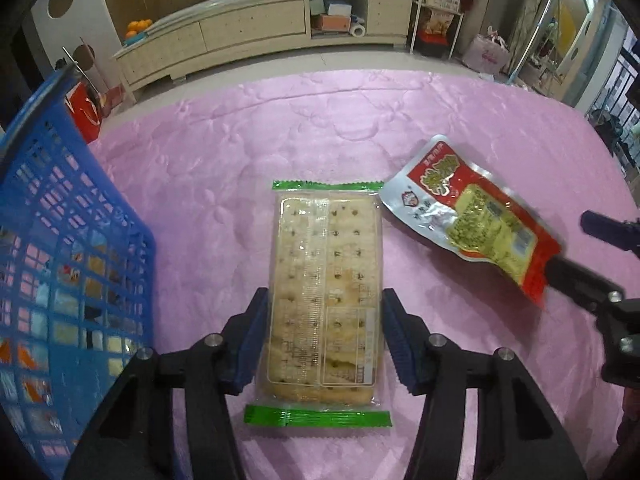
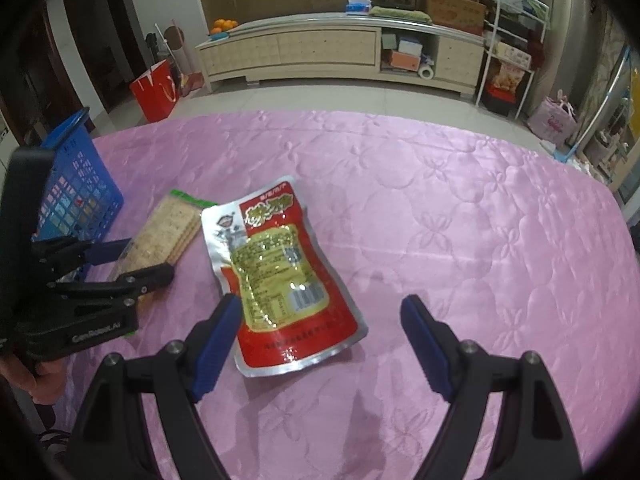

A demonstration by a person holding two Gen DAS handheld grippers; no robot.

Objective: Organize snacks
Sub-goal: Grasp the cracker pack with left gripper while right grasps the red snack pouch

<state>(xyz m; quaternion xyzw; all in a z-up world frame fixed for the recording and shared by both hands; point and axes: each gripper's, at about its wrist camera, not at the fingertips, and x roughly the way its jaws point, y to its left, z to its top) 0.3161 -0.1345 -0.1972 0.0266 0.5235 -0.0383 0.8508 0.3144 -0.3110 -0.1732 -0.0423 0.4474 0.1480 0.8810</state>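
The left gripper's (image 1: 324, 340) blue-padded fingers straddle the near half of a clear cracker packet (image 1: 324, 300) with green ends, pads just beside its long edges, not visibly squeezing. The packet lies flat on the pink quilted surface (image 1: 280, 128), with a blue plastic basket (image 1: 60, 240) to its left. The right gripper's (image 2: 320, 344) fingers are spread wide, the left pad at the edge of a red-and-silver snack pouch (image 2: 280, 272) lying beside the crackers.
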